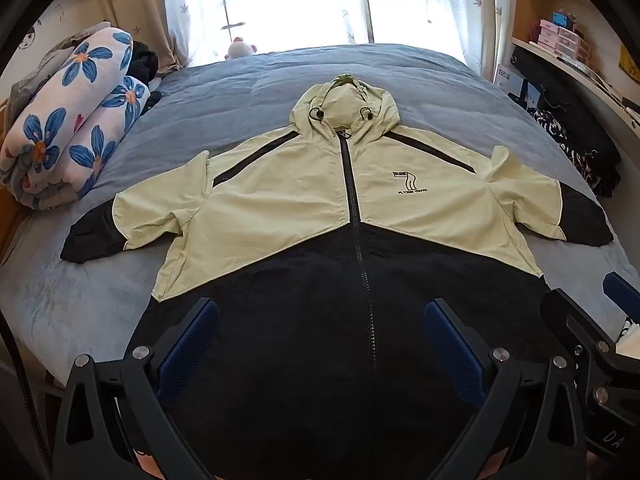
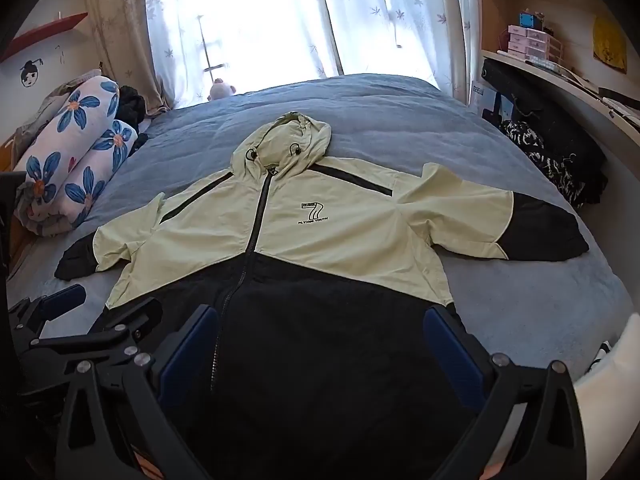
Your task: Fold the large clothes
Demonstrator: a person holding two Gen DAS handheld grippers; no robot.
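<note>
A hooded zip jacket (image 1: 280, 208), pale green on top and black below, lies face up and spread flat on the blue bed (image 1: 240, 92), hood toward the window and sleeves out to both sides. It also shows in the right wrist view (image 2: 344, 232). My left gripper (image 1: 322, 312) is open over the black hem, left of the zip's lower end. My right gripper (image 2: 322, 320) is open over the hem's right half. Each gripper shows at the edge of the other's view: the right one (image 1: 592, 320) and the left one (image 2: 100, 304). Neither holds cloth.
A rolled flowered quilt (image 1: 76, 120) lies along the bed's left edge with dark clothes behind it. A desk with shelves and boxes (image 1: 560, 40) stands on the right, dark clothing (image 1: 576, 148) piled beside it. A curtained window (image 1: 280, 0) is beyond the bed.
</note>
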